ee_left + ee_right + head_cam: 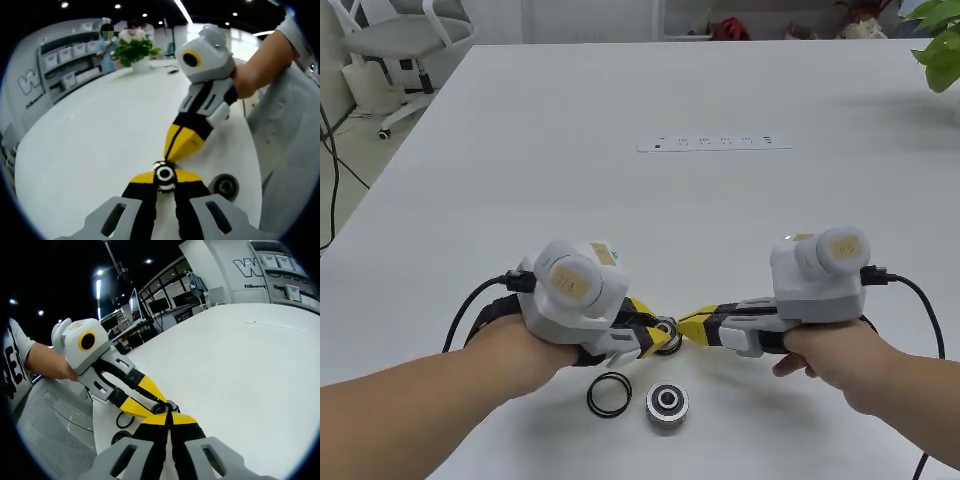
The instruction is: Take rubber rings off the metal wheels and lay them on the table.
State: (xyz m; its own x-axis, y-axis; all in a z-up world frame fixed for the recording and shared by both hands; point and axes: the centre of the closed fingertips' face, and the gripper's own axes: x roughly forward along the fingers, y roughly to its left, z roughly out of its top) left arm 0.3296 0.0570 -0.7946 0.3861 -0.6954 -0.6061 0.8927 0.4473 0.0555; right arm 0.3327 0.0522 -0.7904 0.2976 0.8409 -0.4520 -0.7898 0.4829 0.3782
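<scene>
1. The table (740, 220) carries a loose ring (609, 394) beside a bare wheel (667, 402).
2. The left gripper (165, 181) pinches the held wheel (165, 173) just above them; a hard tug could wrench it free.
3. The right gripper (170, 416) has its jaws pressed together at that wheel's rim; a thin bite on the rubber may slip.

L gripper (655, 336), R gripper (690, 326): grey, yellow-blk jaws

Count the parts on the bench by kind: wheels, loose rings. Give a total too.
Metal wheels: 2 (held wheel in the left tongs, bare wheel on the table)
Loose rubber rings: 1
Total: 3
</scene>
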